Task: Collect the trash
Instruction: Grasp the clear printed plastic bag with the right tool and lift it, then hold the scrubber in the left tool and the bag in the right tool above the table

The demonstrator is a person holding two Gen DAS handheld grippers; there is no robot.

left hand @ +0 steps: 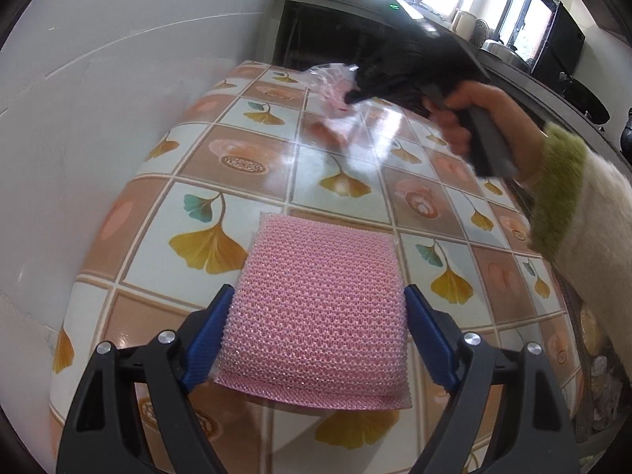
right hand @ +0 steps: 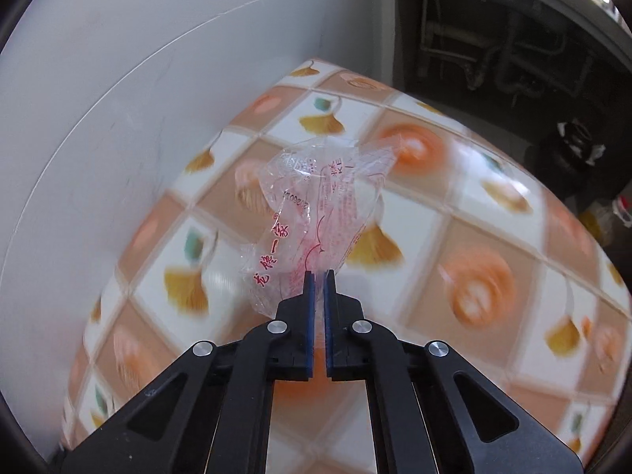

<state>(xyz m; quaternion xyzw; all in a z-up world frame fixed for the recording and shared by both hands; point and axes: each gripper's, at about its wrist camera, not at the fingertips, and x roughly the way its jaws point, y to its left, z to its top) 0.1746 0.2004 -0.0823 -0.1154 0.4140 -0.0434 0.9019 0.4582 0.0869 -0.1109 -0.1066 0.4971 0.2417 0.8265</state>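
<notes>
My left gripper (left hand: 319,296) is shut on a pink mesh scouring pad (left hand: 316,308), its blue pads pressing both sides, and holds it just above the tiled table (left hand: 237,166). My right gripper (right hand: 319,274) is shut on a crumpled clear plastic wrapper (right hand: 316,205) with red print and holds it above the table (right hand: 454,237). In the left wrist view the right gripper (left hand: 349,96) is at the far side of the table with the wrapper (left hand: 331,83) hanging from its tip.
A white wall (left hand: 98,98) runs along the table's left side. A dark counter (left hand: 513,59) with pots and a black appliance (left hand: 541,35) stands behind. Pipes (right hand: 493,59) and dark floor clutter (right hand: 572,146) lie beyond the table's far edge.
</notes>
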